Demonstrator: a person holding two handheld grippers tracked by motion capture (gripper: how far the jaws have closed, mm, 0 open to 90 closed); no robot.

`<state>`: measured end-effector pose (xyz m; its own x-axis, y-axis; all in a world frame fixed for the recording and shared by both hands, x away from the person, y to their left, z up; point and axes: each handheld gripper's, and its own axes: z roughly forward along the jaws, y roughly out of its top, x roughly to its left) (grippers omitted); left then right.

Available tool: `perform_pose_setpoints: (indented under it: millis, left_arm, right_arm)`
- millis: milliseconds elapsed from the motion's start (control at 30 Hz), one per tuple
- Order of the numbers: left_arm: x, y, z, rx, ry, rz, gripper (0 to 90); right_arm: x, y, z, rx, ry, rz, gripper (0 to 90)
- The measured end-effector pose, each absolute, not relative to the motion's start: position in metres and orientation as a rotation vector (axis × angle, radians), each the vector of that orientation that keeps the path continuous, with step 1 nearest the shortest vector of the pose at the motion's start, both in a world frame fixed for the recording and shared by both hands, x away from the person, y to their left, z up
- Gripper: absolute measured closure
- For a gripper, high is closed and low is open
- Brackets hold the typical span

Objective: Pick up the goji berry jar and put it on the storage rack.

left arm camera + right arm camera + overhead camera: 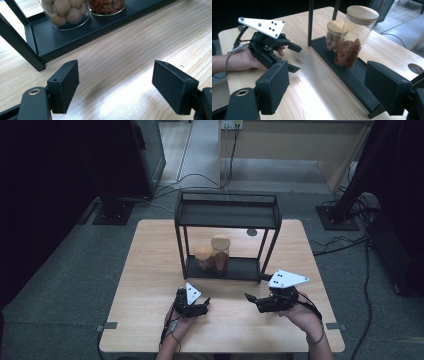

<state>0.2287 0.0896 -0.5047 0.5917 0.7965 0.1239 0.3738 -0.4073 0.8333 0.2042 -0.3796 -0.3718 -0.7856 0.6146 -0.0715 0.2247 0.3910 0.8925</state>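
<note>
Glass jars (215, 254), wooden lids, on rack (240, 268)

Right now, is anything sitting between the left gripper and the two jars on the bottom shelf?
Nothing visible. The left gripper hovers open over bare table, facing the jar of round nuts and the jar of red berries. Only the rack's low front lip lies ahead.

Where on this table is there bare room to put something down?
Bare wood lies left and right of the black rack, out to the table edges. The rack's top shelf is bare too. The lower shelf's right half is free beside the two jars. The front strip is crowded by the left hand-held gripper and right hand-held gripper.
</note>
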Motion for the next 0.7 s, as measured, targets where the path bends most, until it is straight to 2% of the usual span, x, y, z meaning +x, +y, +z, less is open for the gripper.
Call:
perform_pose_setpoints:
  millis: [700]
  left_arm:
    - [0.228,0.09,-0.505,2.015,0.927,0.668,21.7]
  right_arm:
    - [0.206,-0.398,-0.368,0.728,2.28,1.339,19.8]
